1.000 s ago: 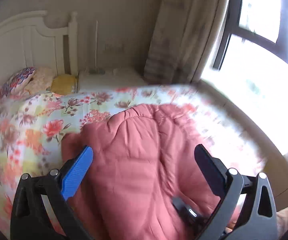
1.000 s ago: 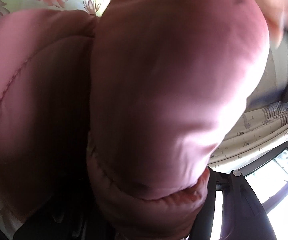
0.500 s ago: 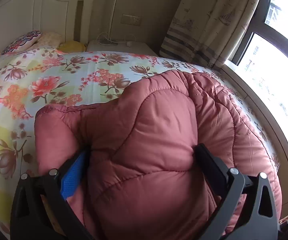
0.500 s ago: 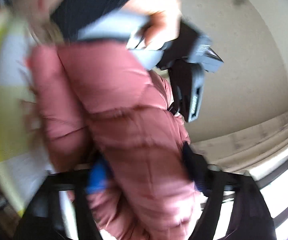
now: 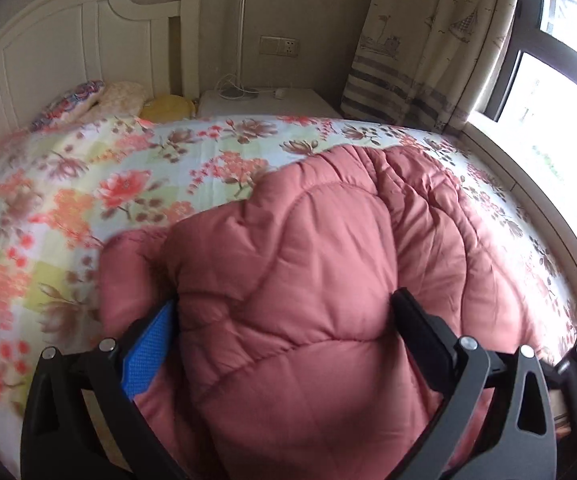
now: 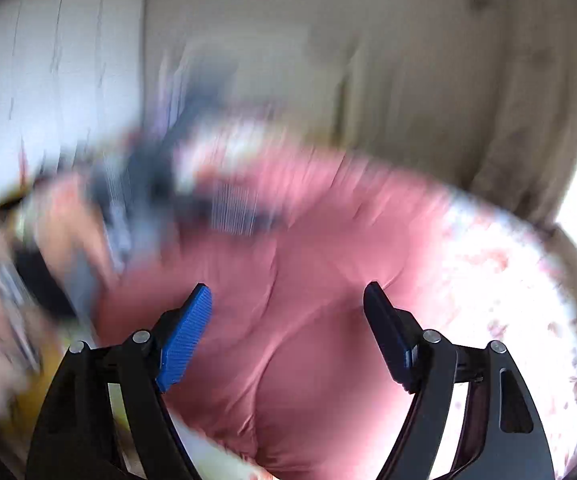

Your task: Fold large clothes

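Freed from the right gripper, now closing empty, the pink jacket stays clamped by the left gripper.

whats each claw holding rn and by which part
The left claw grips the pink padded coat by a thick folded bulge. The right claw, jaws closing, holds nothing; the coat lies beyond it.

- The padded jacket is lying bunched on the bedspread, toward the window side.
- The left gripper is sitting at its near end, a thick fold bulging between the fingers.
- Pillows are resting before the headboard.
- The nightstand is standing between headboard and curtain.
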Demonstrator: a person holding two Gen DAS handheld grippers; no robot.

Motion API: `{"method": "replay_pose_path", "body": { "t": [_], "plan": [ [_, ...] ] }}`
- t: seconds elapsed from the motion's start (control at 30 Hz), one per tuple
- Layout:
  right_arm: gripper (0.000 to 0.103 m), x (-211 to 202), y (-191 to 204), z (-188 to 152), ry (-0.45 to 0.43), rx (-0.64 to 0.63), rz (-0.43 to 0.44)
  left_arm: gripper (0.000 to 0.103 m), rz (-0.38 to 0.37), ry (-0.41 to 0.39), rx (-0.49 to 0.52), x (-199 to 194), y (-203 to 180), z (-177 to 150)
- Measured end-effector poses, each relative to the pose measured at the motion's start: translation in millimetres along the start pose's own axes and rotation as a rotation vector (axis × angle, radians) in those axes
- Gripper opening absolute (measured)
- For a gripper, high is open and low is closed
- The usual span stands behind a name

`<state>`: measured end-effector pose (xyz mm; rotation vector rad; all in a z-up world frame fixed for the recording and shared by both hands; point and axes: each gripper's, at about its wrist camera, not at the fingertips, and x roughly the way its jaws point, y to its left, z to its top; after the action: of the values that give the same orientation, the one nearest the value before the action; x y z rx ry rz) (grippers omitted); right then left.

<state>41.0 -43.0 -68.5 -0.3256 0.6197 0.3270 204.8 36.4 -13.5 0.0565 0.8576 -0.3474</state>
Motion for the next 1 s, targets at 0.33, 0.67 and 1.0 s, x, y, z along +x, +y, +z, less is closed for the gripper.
{"method": "replay_pose_path", "body": {
  "t": [0.33, 0.67, 1.0],
  "plan": [
    [0.078, -12.5, 28.1, -20.6, -0.039, -0.080, -0.065, 0.101, 0.137, -0.057, -0.049, -27.6, -39.5, 47.4],
    [0.077, -38.0, 16.0, -21.4, -0.067, -0.062, 0.087, 0.101, 0.155, -0.057, -0.069, 31.3, -8.5, -2.0],
    [0.053, -22.7, -122.4, 70.6, -0.131, 0.295, -0.009, 0.101, 0.108, -0.085, -0.121, 26.9, -3.2, -6.4]
  ]
}}
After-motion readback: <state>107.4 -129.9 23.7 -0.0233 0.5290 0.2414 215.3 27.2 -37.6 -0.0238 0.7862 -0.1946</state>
